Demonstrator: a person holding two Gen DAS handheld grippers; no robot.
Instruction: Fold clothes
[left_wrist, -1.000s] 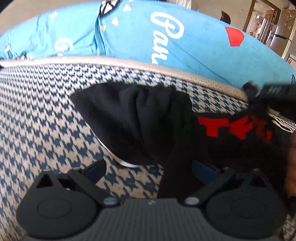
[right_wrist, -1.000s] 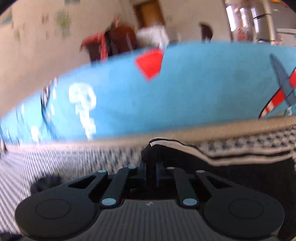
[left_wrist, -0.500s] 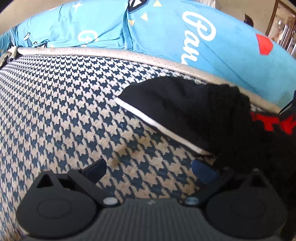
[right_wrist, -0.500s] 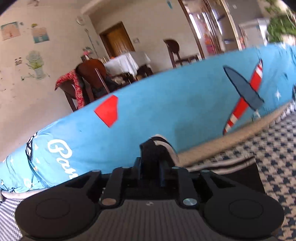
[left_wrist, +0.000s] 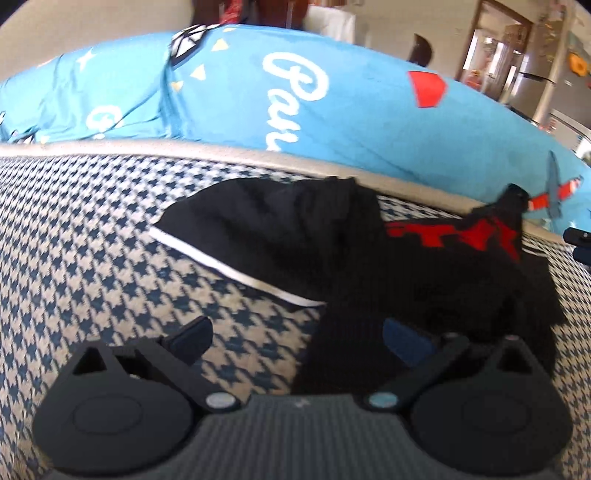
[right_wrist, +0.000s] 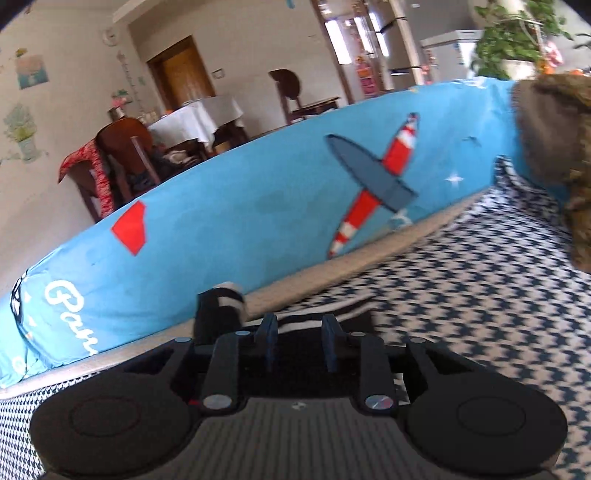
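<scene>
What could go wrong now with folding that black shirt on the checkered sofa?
1. The black shirt lies bunched, its white-edged hem turned over, so a fold made now may trap wrinkles.
2. The left gripper is open, with one finger over cloth and the other over the checkered cover; closing here might pinch only a thin edge.
3. The right gripper looks open beside the striped cuff, so that end may flop back.

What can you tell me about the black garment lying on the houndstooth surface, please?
The black garment lies crumpled on the houndstooth cover, a soft knit-looking fabric with a white edge stripe and red lettering. One flap is folded over. The open left gripper hovers at its near edge; one blue pad overlaps the fabric.
</scene>
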